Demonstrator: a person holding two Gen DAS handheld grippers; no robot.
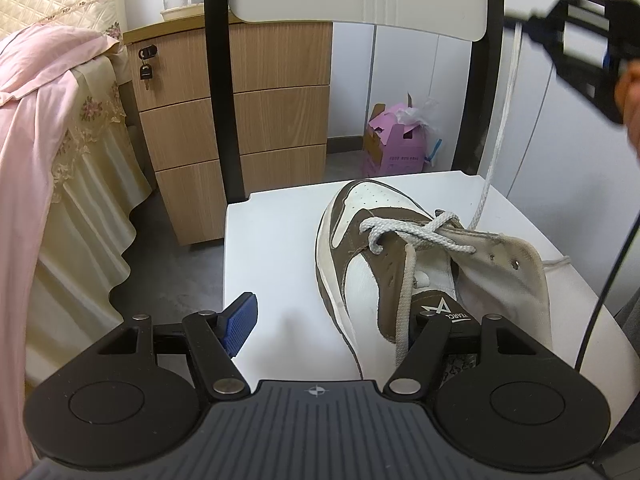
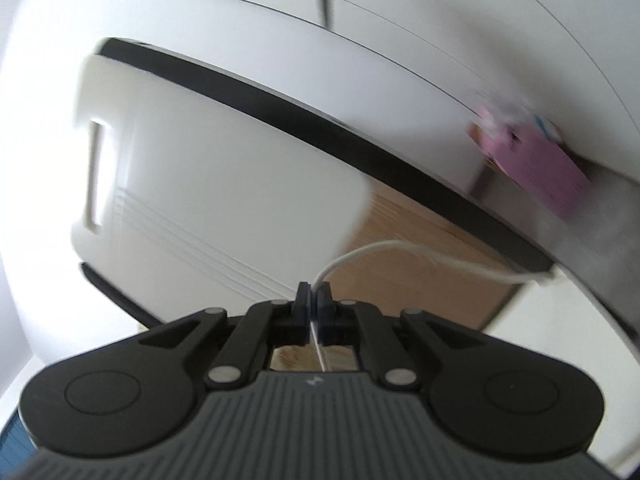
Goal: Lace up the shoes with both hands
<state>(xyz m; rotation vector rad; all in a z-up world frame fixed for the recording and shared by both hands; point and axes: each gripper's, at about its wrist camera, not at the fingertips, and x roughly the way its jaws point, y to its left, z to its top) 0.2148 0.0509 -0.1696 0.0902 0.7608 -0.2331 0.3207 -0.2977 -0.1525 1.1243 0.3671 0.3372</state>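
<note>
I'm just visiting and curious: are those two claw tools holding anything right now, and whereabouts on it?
The right gripper is shut on the white shoelace, pinching it along its free length above the shoe. The left gripper is open, holding nothing.

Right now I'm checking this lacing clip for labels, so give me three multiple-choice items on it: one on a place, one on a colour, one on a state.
1. Where does the shoe rest?
A. on the white chair seat
B. on the floor
C. on the wooden drawer unit

2. What colour is the box on the floor behind the chair?
A. green
B. pink
C. black

3. How is the right gripper?
A. wide open and empty
B. shut on the white lace
C. shut on the shoe's tongue

Answers:
1 A: the sole lies on the seat in the left wrist view.
2 B: the carton reads pink in both views.
3 B: the jaws are closed with the lace running out from between them. The left gripper, by contrast, is open beside the shoe.
</note>
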